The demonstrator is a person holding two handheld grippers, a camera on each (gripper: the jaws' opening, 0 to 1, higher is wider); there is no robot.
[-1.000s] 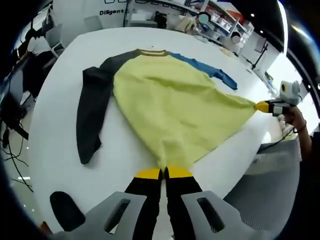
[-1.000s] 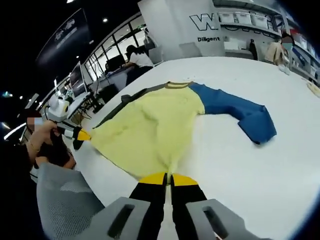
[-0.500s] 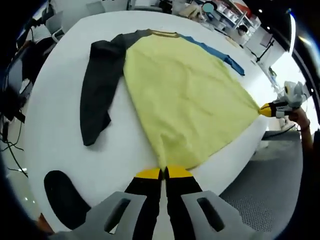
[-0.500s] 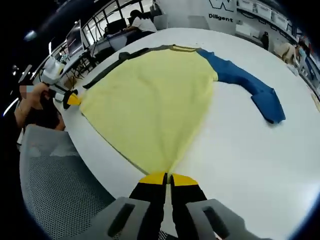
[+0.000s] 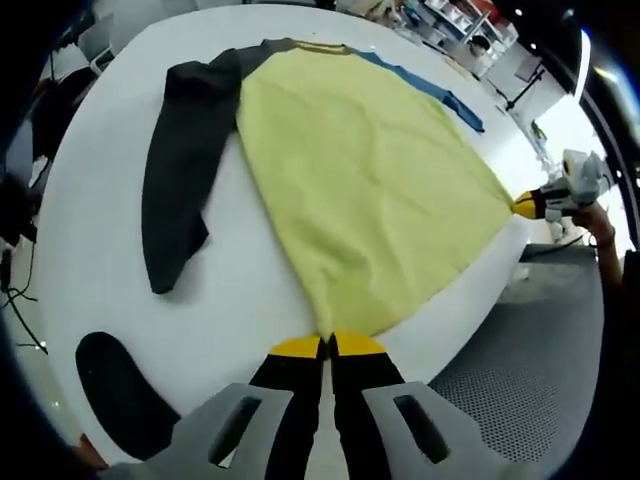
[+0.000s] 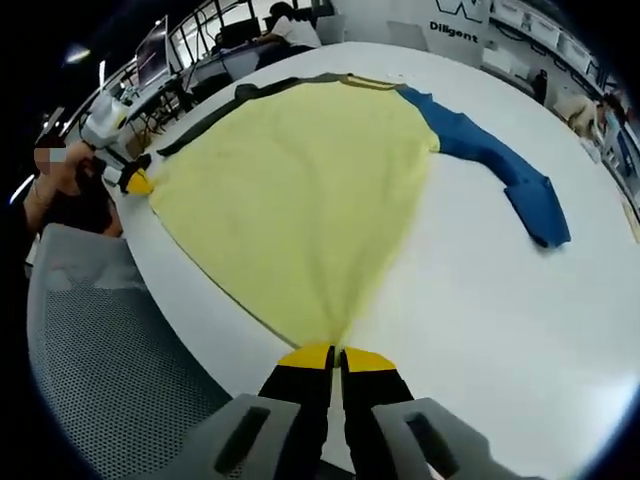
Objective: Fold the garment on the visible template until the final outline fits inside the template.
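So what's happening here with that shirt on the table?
A person is working with two handheld grippers on a long-sleeved shirt spread flat on a white table. The left gripper and the right gripper are each shut on a bottom corner of the yellow body, pulling the hem taut. The dark sleeve and blue sleeve lie out to the sides. No fold is made yet.

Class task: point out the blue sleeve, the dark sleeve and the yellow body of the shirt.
blue sleeve (image 6: 500, 170), right gripper view, mid-sleeve.
dark sleeve (image 5: 180, 170), left gripper view, mid-sleeve.
yellow body (image 5: 370, 180), left gripper view, centre panel.
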